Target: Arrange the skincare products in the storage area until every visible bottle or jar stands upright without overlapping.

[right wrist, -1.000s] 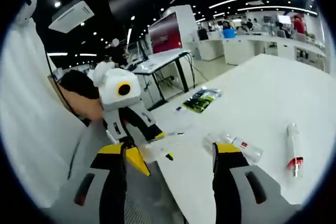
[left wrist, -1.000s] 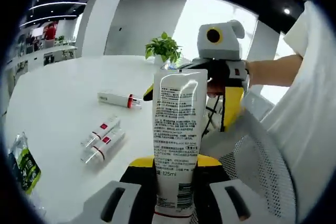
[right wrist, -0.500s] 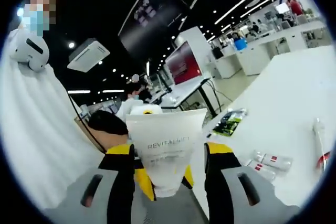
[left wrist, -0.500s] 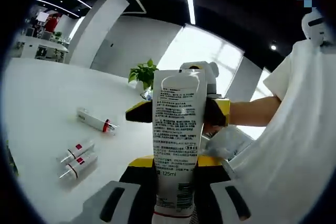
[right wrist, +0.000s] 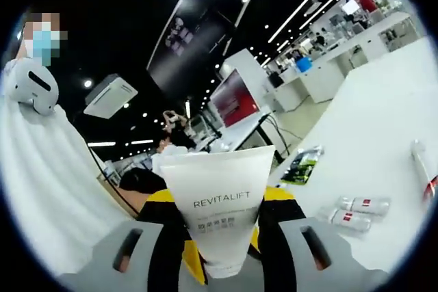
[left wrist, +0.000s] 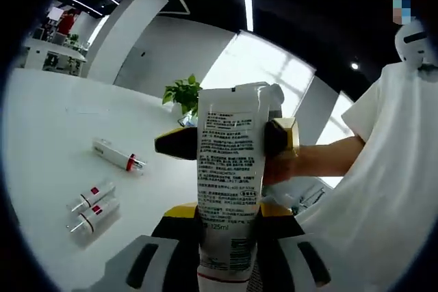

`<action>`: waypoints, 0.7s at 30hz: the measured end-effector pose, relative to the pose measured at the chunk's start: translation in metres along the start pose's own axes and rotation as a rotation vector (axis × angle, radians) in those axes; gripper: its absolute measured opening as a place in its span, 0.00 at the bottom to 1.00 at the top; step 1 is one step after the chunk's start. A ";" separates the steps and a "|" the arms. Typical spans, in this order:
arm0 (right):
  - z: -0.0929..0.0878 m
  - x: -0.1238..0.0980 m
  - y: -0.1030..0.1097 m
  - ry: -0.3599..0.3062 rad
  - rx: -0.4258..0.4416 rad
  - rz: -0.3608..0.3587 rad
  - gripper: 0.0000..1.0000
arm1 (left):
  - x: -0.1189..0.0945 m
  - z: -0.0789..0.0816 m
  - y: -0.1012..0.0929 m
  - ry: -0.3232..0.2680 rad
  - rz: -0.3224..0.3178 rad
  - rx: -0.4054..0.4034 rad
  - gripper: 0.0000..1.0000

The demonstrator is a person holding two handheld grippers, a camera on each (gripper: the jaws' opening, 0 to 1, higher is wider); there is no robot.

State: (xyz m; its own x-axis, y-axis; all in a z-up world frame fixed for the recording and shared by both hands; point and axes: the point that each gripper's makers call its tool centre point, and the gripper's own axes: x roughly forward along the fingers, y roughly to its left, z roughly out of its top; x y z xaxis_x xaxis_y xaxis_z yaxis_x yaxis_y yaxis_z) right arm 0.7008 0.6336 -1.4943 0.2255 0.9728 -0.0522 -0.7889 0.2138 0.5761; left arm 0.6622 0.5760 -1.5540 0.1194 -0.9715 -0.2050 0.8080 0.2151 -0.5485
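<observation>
A white tube [left wrist: 229, 189] with printed text and "125ml" stands upright in my left gripper [left wrist: 229, 218], which is shut on its lower part. My right gripper [left wrist: 229, 141] comes in from the right, and its yellow-and-black jaws lie against both edges of the tube's crimped upper end. In the right gripper view the same tube [right wrist: 222, 203], marked REVITALIFT, sits between the jaws of my right gripper [right wrist: 220, 200]. Two small clear bottles [left wrist: 92, 206] with red bands lie side by side on the white table [left wrist: 48, 128]. A slim white tube with a red cap [left wrist: 116, 156] lies beyond them.
A potted plant [left wrist: 181, 94] stands at the table's far side. A green packet [right wrist: 301, 167] lies near the table edge, with the two small bottles [right wrist: 356, 211] and the red-capped tube [right wrist: 421, 165] to its right. A person's forearm [left wrist: 321, 158] and white sleeve are close by.
My right gripper has come up to the tube's upper end and its jaws have narrowed onto it. The left gripper keeps its hold; both cameras tilted upward.
</observation>
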 end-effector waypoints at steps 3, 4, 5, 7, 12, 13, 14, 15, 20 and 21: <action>0.001 0.004 0.001 0.012 -0.034 -0.037 0.37 | 0.006 -0.001 0.001 0.021 0.038 0.029 0.33; 0.001 0.005 0.000 0.020 -0.046 -0.048 0.37 | 0.008 -0.001 0.001 0.028 0.050 0.033 0.33; 0.002 0.005 -0.003 0.031 -0.075 -0.089 0.37 | 0.009 -0.001 0.002 0.037 0.068 0.033 0.33; 0.005 0.006 -0.007 0.028 -0.108 -0.130 0.37 | 0.010 0.003 0.011 0.042 0.144 0.060 0.34; 0.016 0.004 -0.031 0.010 -0.151 -0.328 0.37 | 0.004 0.014 0.034 0.093 0.397 0.241 0.33; 0.019 0.004 -0.033 -0.006 -0.146 -0.351 0.37 | 0.004 0.016 0.034 0.099 0.408 0.276 0.33; 0.023 0.003 -0.037 -0.022 -0.143 -0.385 0.37 | 0.003 0.019 0.035 0.103 0.420 0.298 0.33; 0.026 0.003 -0.037 -0.025 -0.162 -0.409 0.37 | 0.002 0.021 0.038 0.118 0.449 0.306 0.33; 0.040 0.004 -0.039 -0.063 -0.212 -0.532 0.37 | 0.001 0.024 0.051 0.171 0.550 0.373 0.33; 0.045 0.005 -0.037 -0.089 -0.213 -0.542 0.37 | 0.001 0.025 0.053 0.188 0.566 0.422 0.33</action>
State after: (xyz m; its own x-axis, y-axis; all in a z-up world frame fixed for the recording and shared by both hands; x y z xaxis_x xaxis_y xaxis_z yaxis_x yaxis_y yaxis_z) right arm 0.7573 0.6265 -1.4792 0.6688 0.7102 -0.2198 -0.6427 0.7010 0.3091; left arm 0.7193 0.5836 -1.5633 0.5144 -0.6807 -0.5216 0.8098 0.5858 0.0341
